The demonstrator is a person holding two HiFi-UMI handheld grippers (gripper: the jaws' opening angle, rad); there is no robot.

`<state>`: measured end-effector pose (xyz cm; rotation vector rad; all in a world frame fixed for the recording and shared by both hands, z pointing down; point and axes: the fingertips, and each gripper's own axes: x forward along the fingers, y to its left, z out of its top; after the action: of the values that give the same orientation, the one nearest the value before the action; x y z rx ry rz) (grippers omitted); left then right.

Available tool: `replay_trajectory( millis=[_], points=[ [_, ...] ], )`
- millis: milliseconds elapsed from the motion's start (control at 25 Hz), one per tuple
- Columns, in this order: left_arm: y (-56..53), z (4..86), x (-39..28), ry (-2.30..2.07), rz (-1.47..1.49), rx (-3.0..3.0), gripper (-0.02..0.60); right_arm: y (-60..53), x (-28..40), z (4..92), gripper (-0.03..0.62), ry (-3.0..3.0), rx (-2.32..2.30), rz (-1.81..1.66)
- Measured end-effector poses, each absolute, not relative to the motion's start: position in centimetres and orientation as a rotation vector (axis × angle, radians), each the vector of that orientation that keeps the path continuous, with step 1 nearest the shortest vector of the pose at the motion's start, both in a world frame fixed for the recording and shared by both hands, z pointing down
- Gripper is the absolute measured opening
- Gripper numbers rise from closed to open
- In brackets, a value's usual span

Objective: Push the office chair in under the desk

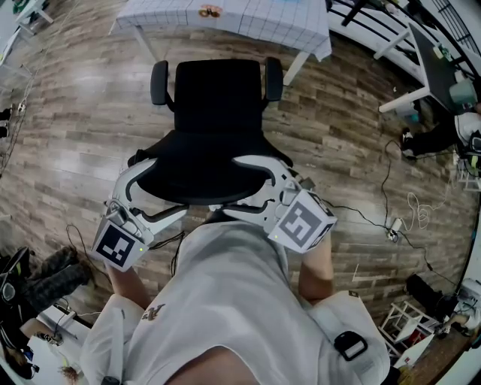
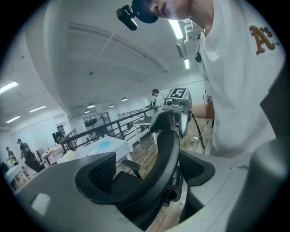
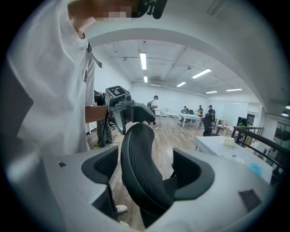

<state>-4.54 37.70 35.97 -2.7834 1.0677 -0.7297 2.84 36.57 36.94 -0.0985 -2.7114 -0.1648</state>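
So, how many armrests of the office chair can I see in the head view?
2. The left-hand armrest and the right-hand armrest stand at either side of the seat of the office chair, at the end nearer the desk. None seems hidden.

A black cable (image 1: 384, 177) trails over the wood floor (image 1: 75, 135) near a railing (image 1: 376, 34).

Wood floor (image 1: 75, 150), office chair (image 1: 214, 128), desk (image 1: 248, 19), perhaps cables (image 1: 376, 218)
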Motion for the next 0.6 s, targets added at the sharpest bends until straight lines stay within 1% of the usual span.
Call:
replay_trajectory(
  millis=[200, 400, 600],
  points=[
    [37.7, 36.5, -4.3, 1.057, -0.779, -2.745, 0.426, 36.7, 2.8, 37.3, 0.379, -2.7, -0.101, -0.179],
    [37.3, 36.2, -4.3, 1.067, -0.772, -2.702, 0.449, 36.2, 2.7, 37.6, 0.379, -2.682, -0.088, -0.187],
    [37.1, 37.6, -3.9, 1.023, -0.826, -2.68, 0.447, 36.2, 2.6, 37.9, 0.38, -2.664, -0.098, -0.209]
  ],
)
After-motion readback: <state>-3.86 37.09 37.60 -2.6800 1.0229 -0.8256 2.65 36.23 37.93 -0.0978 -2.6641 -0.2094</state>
